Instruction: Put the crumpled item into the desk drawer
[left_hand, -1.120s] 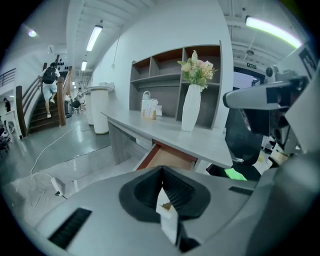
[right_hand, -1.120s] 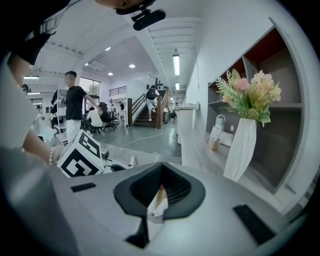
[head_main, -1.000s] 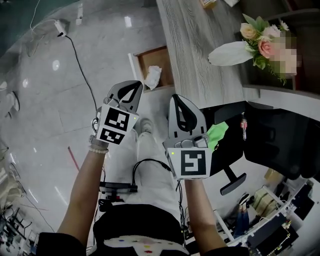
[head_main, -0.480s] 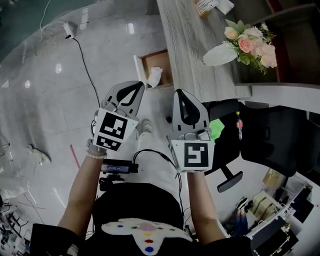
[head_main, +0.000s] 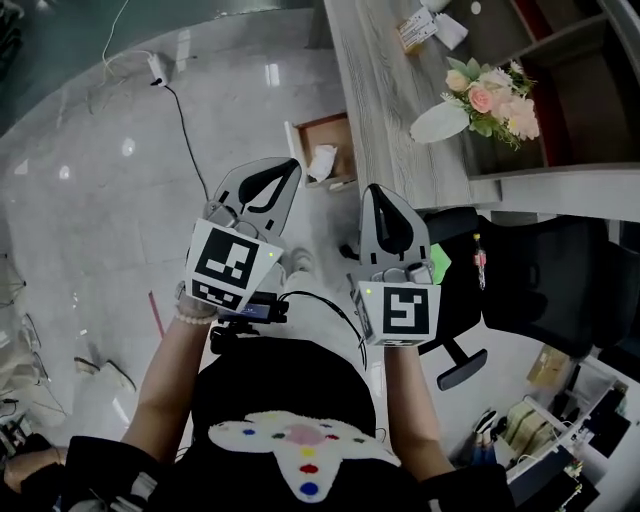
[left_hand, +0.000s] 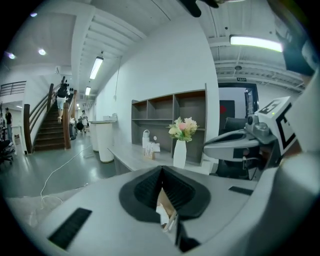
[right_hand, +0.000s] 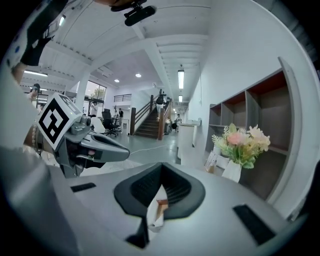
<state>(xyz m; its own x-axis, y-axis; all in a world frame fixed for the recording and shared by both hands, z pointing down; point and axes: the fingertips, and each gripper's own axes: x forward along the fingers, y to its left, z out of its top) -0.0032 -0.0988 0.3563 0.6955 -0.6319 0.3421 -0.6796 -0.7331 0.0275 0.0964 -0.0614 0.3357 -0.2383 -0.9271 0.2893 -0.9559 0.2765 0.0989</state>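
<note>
A crumpled white item (head_main: 323, 161) lies in the open wooden drawer (head_main: 318, 130) at the left edge of the grey desk (head_main: 385, 90). My left gripper (head_main: 276, 176) and right gripper (head_main: 381, 203) hover side by side above the floor, nearer me than the drawer, both pointing towards it. Each is shut with nothing between its jaws. In the left gripper view the jaws (left_hand: 161, 171) meet, and the drawer with the white item (left_hand: 163, 215) shows through the gap under them. The right gripper (right_hand: 161, 169) view shows the same white item (right_hand: 153, 220).
A white vase of flowers (head_main: 470, 100) and small cards (head_main: 415, 30) stand on the desk, with shelving behind. A black office chair (head_main: 540, 285) is at my right. A cable and plug (head_main: 160, 75) lie on the glossy floor at the left. A staircase (left_hand: 47, 127) is far off.
Both grippers stay shut and side by side. The view has drawn back a little, so more of my body shows and the drawer looks smaller.
</note>
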